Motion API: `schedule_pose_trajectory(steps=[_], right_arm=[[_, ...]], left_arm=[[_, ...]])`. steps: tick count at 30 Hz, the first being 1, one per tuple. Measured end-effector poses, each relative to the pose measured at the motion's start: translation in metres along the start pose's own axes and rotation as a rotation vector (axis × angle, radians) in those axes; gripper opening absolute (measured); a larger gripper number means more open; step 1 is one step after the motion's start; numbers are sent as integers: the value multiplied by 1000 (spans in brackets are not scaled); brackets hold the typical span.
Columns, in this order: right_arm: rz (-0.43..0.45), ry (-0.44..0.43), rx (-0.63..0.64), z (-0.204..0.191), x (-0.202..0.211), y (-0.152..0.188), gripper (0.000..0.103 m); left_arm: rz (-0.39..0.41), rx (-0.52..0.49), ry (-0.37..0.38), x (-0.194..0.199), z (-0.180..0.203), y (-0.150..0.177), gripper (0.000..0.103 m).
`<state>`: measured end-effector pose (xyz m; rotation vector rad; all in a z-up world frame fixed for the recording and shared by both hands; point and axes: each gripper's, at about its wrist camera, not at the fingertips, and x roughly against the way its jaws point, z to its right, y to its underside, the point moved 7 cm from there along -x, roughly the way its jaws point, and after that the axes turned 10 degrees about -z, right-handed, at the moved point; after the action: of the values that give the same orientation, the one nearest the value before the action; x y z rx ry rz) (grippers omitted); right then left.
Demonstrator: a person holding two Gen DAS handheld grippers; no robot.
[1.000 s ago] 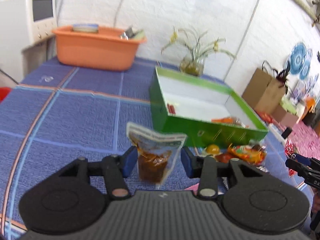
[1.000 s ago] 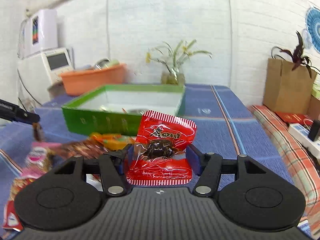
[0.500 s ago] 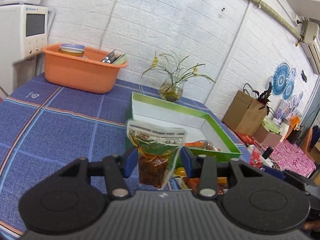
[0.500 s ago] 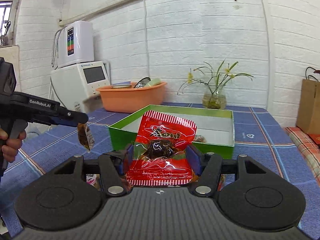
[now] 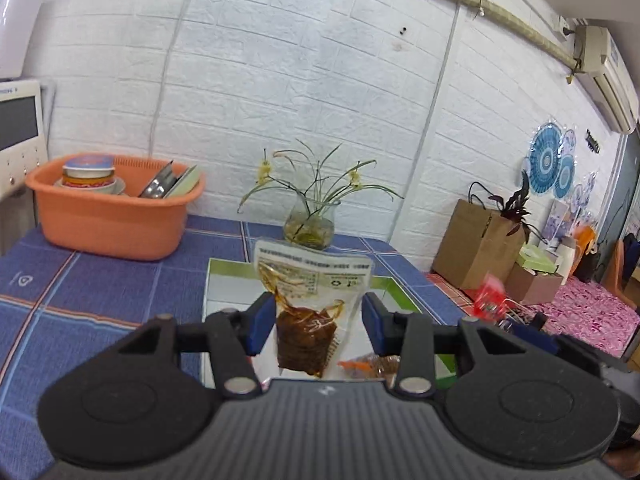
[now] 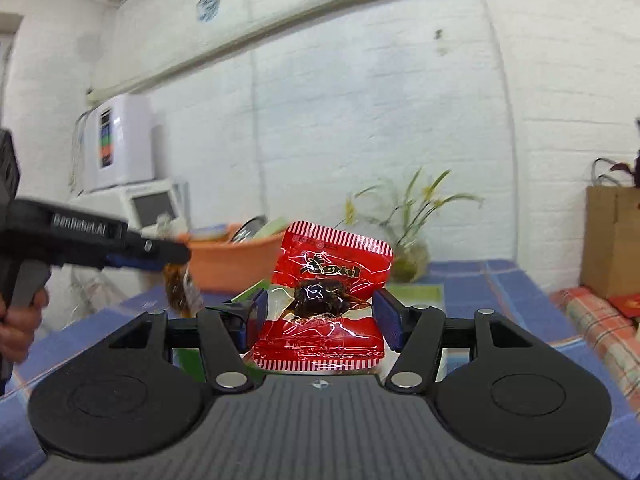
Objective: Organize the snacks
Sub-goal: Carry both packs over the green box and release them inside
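My left gripper [image 5: 316, 326] has its jaws clamped on a clear brown-filled snack pouch [image 5: 308, 312], held above the green box [image 5: 394, 286] on the table [image 5: 100, 280]. My right gripper [image 6: 318, 320] is clamped on a red snack packet [image 6: 324, 300]. Only the right view shows the left gripper from the side; only the left shows an orange snack [image 5: 368, 364] lying in the box.

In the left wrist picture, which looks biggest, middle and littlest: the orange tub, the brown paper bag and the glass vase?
1. orange tub, widest.
2. brown paper bag, clearly smaller than the tub.
3. glass vase, smallest without its leaves.
These are sizes as seen; all three sit far back, so the order is probably real.
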<state>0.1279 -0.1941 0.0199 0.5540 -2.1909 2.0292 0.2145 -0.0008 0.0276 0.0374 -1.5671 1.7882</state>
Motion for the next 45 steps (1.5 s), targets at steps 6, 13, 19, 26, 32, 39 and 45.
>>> schedule_pose_trajectory(steps=[6, 13, 19, 26, 32, 39, 45], right_arm=[[19, 30, -106, 23, -28, -16, 97], [-84, 60, -153, 25, -78, -17, 97], [-163, 149, -134, 30, -108, -1, 97], [-178, 211, 5, 16, -109, -6, 98], [-269, 172, -32, 22, -124, 10, 98], [-279, 186, -30, 25, -127, 14, 103], [-295, 157, -78, 31, -127, 14, 103]], left_arm=[[-13, 41, -40, -44, -4, -16, 41], [-35, 38, -180, -74, -26, -9, 41], [-31, 19, -210, -85, -29, -9, 41], [-25, -50, -241, -89, -19, -4, 42], [-62, -72, -236, -102, -15, 5, 42], [-84, -63, -228, -111, -17, 11, 44], [-48, -87, -258, -106, -14, 9, 74]])
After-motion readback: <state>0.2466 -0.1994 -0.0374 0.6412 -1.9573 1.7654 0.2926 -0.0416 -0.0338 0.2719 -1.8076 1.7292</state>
